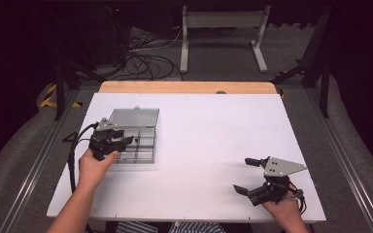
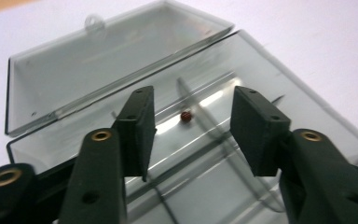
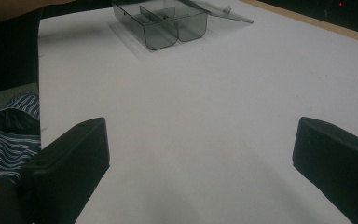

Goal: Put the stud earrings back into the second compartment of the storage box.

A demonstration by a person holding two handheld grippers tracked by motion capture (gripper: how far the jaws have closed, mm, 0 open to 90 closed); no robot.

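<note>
A smoky clear plastic compartment box lies on the left of the white table with its lid folded back flat. In the left gripper view a small red bead rests inside the box, beyond the gap between the jaws. My left gripper hangs over the box's near left part, open and holding nothing. At the table's front right, my right gripper is open wide above bare tabletop. The box shows far off in the right gripper view.
A wooden strip runs along the table's far edge. On the floor beyond stand a metal frame and a tangle of cables. Striped clothing shows past the table's near edge.
</note>
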